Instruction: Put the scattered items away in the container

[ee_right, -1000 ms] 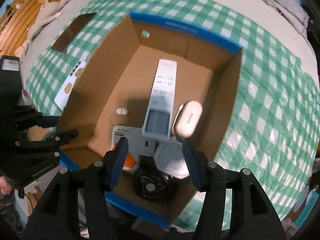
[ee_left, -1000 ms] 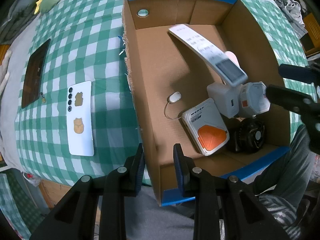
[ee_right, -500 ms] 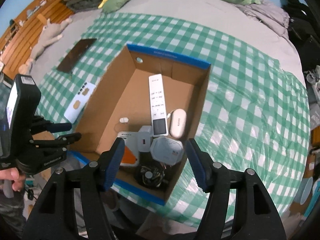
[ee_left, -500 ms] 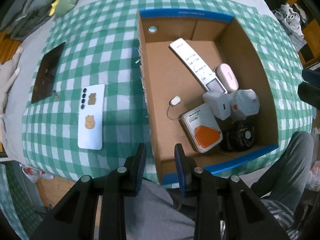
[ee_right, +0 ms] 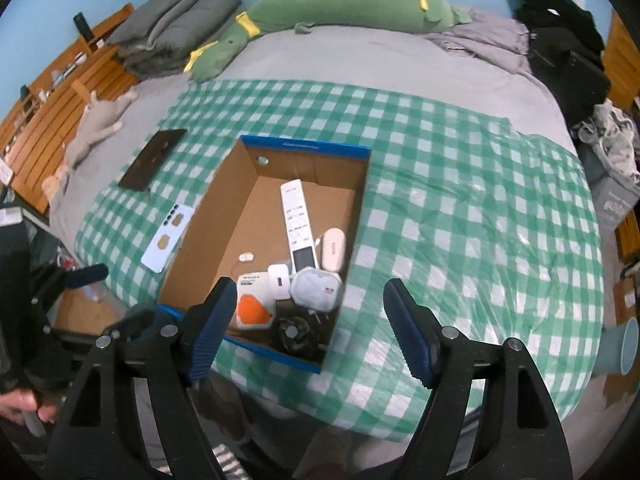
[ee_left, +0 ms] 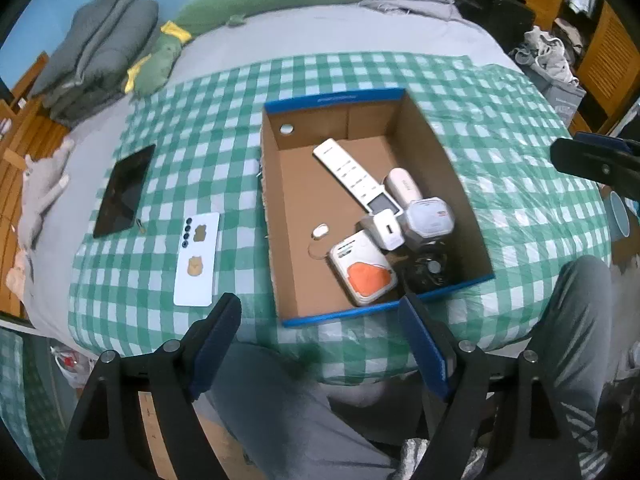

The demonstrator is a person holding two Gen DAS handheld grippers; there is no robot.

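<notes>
A cardboard box with a blue rim (ee_left: 292, 264) (ee_right: 208, 216) stands on a green checked cloth. It holds a white remote (ee_left: 352, 172) (ee_right: 298, 220), a pink case (ee_left: 404, 186), a white charger (ee_left: 386, 228), a white hexagonal device (ee_left: 430, 220), a white and orange device (ee_left: 364, 272) (ee_right: 254, 304), a black fan (ee_right: 292, 332) and a small white earpiece with a cord (ee_left: 320, 232). My left gripper (ee_left: 324, 340) is open and empty, high above the box's near edge. My right gripper (ee_right: 308, 320) is open and empty, also high above the box.
A white phone (ee_left: 198, 258) (ee_right: 168, 238) and a dark tablet (ee_left: 124, 190) (ee_right: 154, 158) lie on the cloth left of the box. Folded grey blankets (ee_right: 176, 20) and a green plush (ee_right: 340, 4) lie at the back. A blue cup (ee_right: 624, 344) stands at the right.
Both grippers have risen and pulled back from the box, so the whole bed shows. My left gripper has opened from nearly shut to wide. The right stays open.
</notes>
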